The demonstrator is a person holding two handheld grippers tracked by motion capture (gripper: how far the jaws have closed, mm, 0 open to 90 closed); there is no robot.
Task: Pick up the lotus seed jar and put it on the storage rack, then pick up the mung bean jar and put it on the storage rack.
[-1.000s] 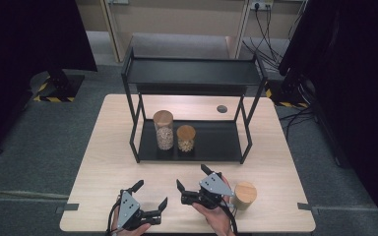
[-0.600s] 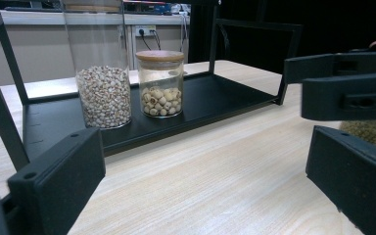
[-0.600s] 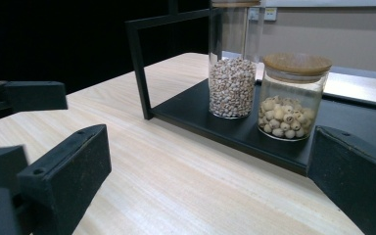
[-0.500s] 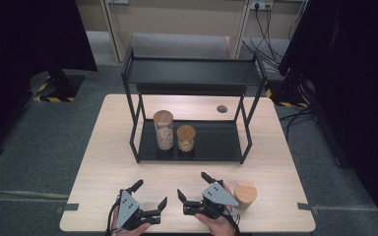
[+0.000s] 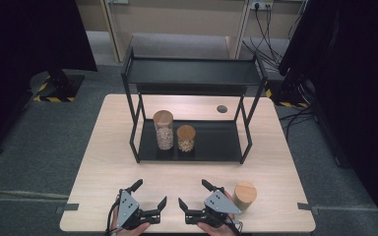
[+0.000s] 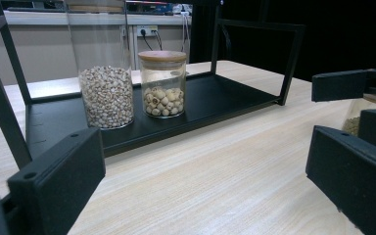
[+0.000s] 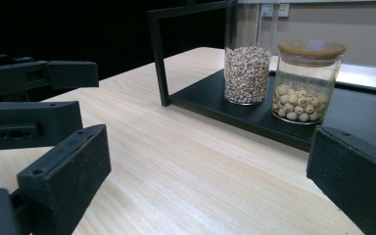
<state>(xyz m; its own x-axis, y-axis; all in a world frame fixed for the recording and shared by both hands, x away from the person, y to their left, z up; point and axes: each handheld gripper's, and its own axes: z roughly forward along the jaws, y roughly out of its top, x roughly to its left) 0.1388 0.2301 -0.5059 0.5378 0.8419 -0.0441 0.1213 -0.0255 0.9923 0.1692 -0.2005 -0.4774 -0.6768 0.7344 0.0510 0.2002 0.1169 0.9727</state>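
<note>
A tall glass jar of small grains and a short jar of pale round seeds, both with wooden lids, stand on the lower tier of a black shelf. A third wooden-lidded jar stands on the table at the front right. My right gripper is open just left of it, apart from it. My left gripper is open beside it, near the front edge. The left gripper view shows the tall jar and short jar beyond my open left gripper. The right gripper view shows the short jar past my open right gripper.
The light wooden table has a round cable hole behind the shelf. The shelf's top tier is bare. Dark curtains and floor cables surround the table. The right gripper's jaws show at the right of the left gripper view.
My right gripper has drawn back toward the table's near edge and sits lower beside the third jar. The left gripper and the jars have stayed put.
</note>
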